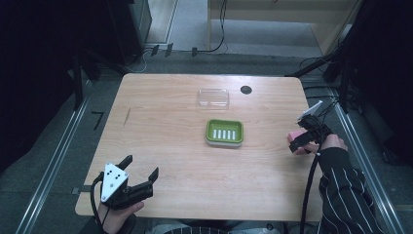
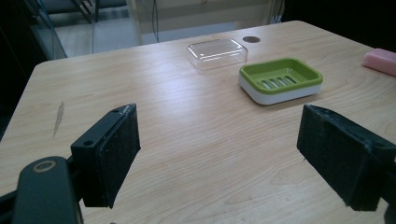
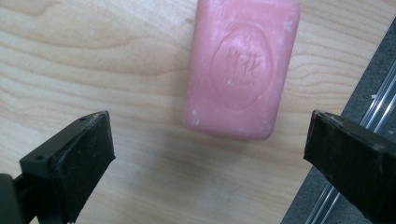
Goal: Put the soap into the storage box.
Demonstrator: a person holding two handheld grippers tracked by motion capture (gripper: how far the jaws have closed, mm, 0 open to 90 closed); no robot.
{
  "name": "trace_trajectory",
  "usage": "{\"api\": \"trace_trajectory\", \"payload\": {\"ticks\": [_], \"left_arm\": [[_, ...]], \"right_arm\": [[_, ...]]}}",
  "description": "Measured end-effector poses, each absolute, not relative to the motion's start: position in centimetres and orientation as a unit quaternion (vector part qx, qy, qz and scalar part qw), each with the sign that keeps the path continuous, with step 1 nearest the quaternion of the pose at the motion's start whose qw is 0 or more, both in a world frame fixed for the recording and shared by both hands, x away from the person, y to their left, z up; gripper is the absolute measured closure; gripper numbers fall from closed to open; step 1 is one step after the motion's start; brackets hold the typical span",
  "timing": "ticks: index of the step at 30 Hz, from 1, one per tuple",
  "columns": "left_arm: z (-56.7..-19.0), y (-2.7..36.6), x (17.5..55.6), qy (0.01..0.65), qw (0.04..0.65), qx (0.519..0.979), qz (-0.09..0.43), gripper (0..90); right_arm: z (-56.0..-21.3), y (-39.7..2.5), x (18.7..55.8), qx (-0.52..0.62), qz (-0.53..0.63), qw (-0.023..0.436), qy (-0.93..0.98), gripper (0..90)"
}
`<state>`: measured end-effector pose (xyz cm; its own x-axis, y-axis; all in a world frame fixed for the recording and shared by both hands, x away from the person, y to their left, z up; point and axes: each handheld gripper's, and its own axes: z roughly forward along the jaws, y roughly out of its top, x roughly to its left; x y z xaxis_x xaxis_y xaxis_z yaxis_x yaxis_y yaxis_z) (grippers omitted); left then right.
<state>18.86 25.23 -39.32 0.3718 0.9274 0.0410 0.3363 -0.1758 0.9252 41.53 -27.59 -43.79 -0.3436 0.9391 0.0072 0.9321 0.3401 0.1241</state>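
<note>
A pink bar of soap (image 3: 243, 65) with a stamped emblem lies flat on the wooden table near its right edge. My right gripper (image 3: 205, 154) hovers just above it, open, jaws wide on either side and touching nothing. In the high view that gripper (image 1: 299, 141) covers most of the soap (image 1: 292, 134). A green soap dish (image 1: 224, 131) on a white base sits at mid-table, with its clear lid (image 1: 213, 97) behind it. My left gripper (image 1: 141, 166) rests open and empty at the front left corner, facing the dish (image 2: 280, 79), the lid (image 2: 217, 52) and the soap (image 2: 382, 60).
A dark round cable hole (image 1: 246, 89) sits in the table top near the far edge. The table's right edge (image 3: 327, 93) runs close beside the soap, with grey floor and a metal rail (image 3: 373, 107) below it. Bare wood (image 1: 170, 146) lies between the left gripper and the dish.
</note>
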Motion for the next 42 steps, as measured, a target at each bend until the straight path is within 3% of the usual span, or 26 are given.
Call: {"api": "trace_trajectory", "payload": {"ticks": [23,42], "left_arm": [[-39.3,25.2,18.9,0.456,0.452,0.693,0.327,13.7],[-39.3,25.2,18.9,0.457,0.451,0.694,0.327,13.7]], "right_arm": [[-46.1,-28.3,45.0,0.602,0.051,0.013,0.797,0.1],[-47.5,-27.9,45.8,0.606,0.042,0.012,0.794,17.6]]}}
